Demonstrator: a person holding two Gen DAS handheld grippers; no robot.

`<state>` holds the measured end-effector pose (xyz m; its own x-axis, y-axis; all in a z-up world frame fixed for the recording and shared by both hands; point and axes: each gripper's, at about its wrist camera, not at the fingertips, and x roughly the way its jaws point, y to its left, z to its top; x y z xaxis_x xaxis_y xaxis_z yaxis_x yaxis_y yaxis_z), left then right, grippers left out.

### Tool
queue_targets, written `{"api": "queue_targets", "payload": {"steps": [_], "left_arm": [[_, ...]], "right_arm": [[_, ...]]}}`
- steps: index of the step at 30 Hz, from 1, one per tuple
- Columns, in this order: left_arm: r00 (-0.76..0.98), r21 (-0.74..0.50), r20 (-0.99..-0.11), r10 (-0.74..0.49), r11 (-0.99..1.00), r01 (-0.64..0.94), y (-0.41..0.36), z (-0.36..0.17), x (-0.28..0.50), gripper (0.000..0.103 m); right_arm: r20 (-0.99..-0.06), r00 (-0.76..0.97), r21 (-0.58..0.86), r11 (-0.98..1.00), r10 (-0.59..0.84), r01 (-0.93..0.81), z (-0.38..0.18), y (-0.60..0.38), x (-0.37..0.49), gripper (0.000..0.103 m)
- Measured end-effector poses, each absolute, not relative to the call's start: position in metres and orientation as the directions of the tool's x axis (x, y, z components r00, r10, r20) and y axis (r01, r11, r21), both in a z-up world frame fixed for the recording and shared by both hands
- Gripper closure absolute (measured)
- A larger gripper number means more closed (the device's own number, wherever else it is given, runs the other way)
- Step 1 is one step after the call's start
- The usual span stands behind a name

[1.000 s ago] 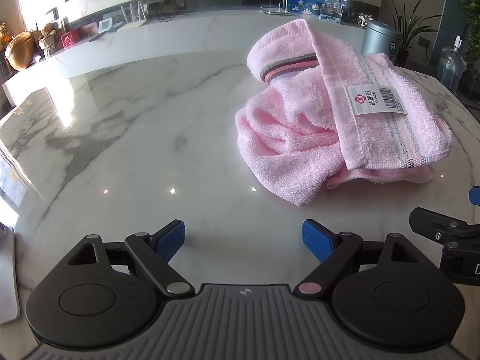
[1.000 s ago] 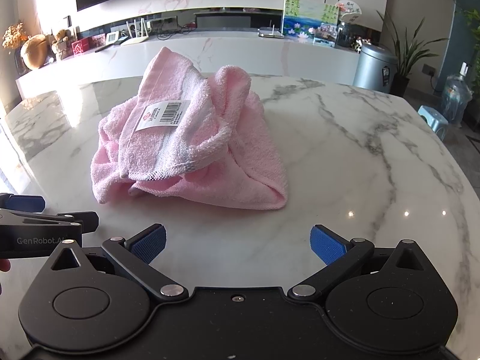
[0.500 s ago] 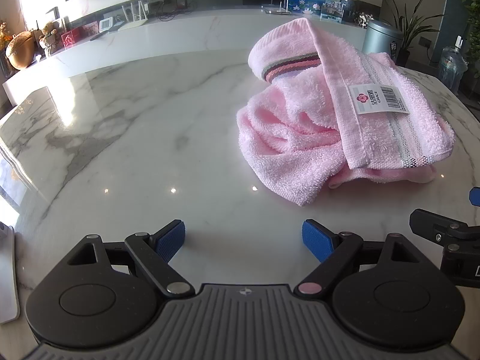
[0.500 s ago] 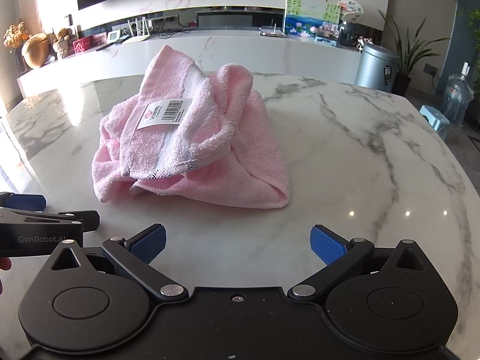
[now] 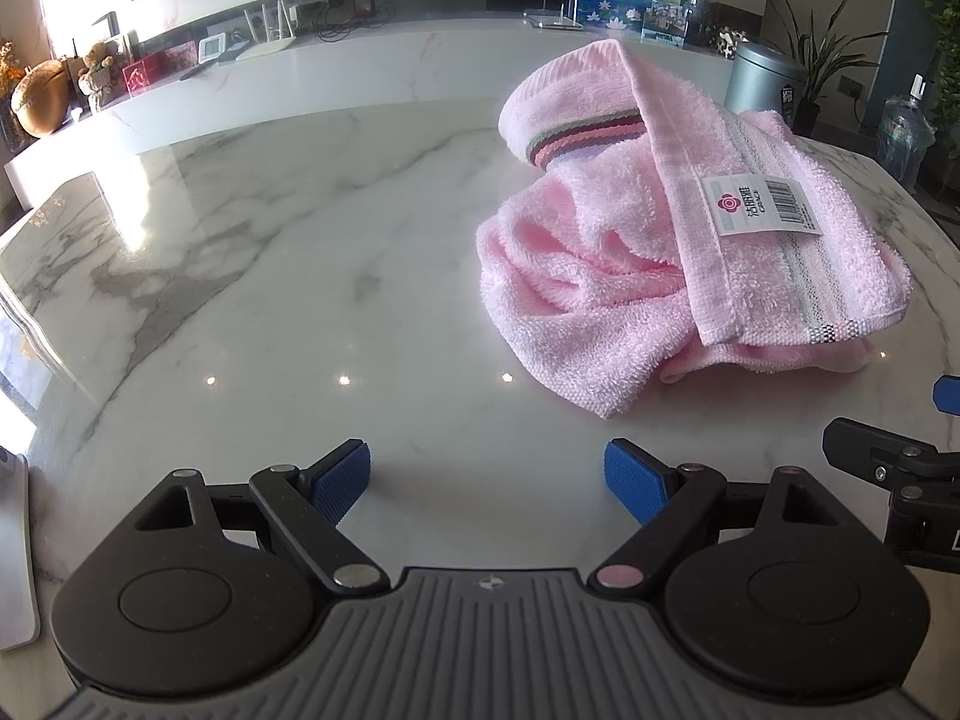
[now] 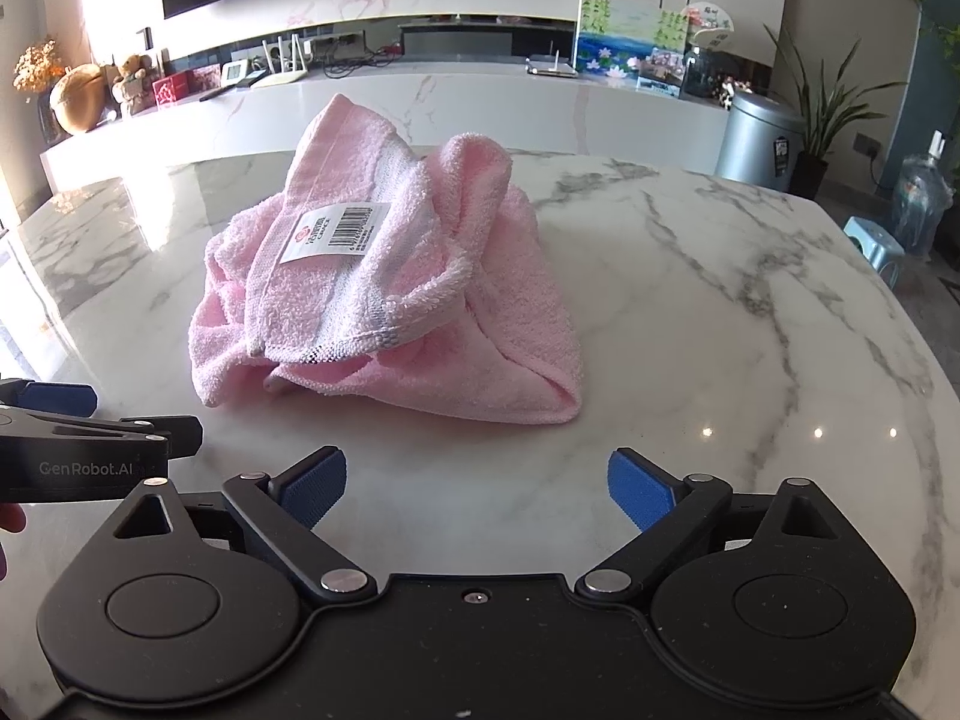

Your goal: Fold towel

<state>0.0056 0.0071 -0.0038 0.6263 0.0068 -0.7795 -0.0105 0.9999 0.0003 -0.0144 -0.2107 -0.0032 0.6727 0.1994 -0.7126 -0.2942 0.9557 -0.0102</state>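
Note:
A pink towel (image 5: 648, 252) lies crumpled in a heap on the white marble table (image 5: 300, 252), with a striped band and a white barcode label (image 5: 762, 207) on top. It also shows in the right wrist view (image 6: 384, 300). My left gripper (image 5: 487, 477) is open and empty, low over the table, short of the towel's near left corner. My right gripper (image 6: 477, 483) is open and empty, just in front of the towel's near edge. Each gripper's side shows at the edge of the other's view.
A long marble counter (image 6: 420, 102) with toys, routers and a picture runs behind the table. A grey bin (image 6: 756, 138), a plant and a water bottle stand to the right. The table's rounded edge (image 6: 936, 360) curves at right.
Both grippers have crept slightly toward the towel; the towel appears a little nearer in both views. Jaws stay open.

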Motion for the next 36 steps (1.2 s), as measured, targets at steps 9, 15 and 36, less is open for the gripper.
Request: {"api": "queue_targets", "payload": {"steps": [9, 15, 36], "left_arm": [[0.644, 0.031, -0.764, -0.040, 0.995, 0.098, -0.006, 0.003, 0.016, 0.018], [0.644, 0.066, -0.762, -0.068, 0.981, 0.181, -0.018, -0.001, 0.030, 0.018], [0.623, -0.017, -0.757, -0.198, 0.959, 0.284, -0.022, -0.003, 0.045, 0.067]], "right_arm": [[-0.714, 0.655, -0.032, 0.923, 0.248, -0.384, 0.002, -0.206, -0.003, 0.035], [-0.734, 0.625, -0.035, 0.904, 0.267, -0.427, 0.003, -0.206, 0.012, 0.043], [-0.794, 0.513, 0.034, 0.866, 0.326, -0.498, 0.001, -0.212, 0.035, 0.094]]}}
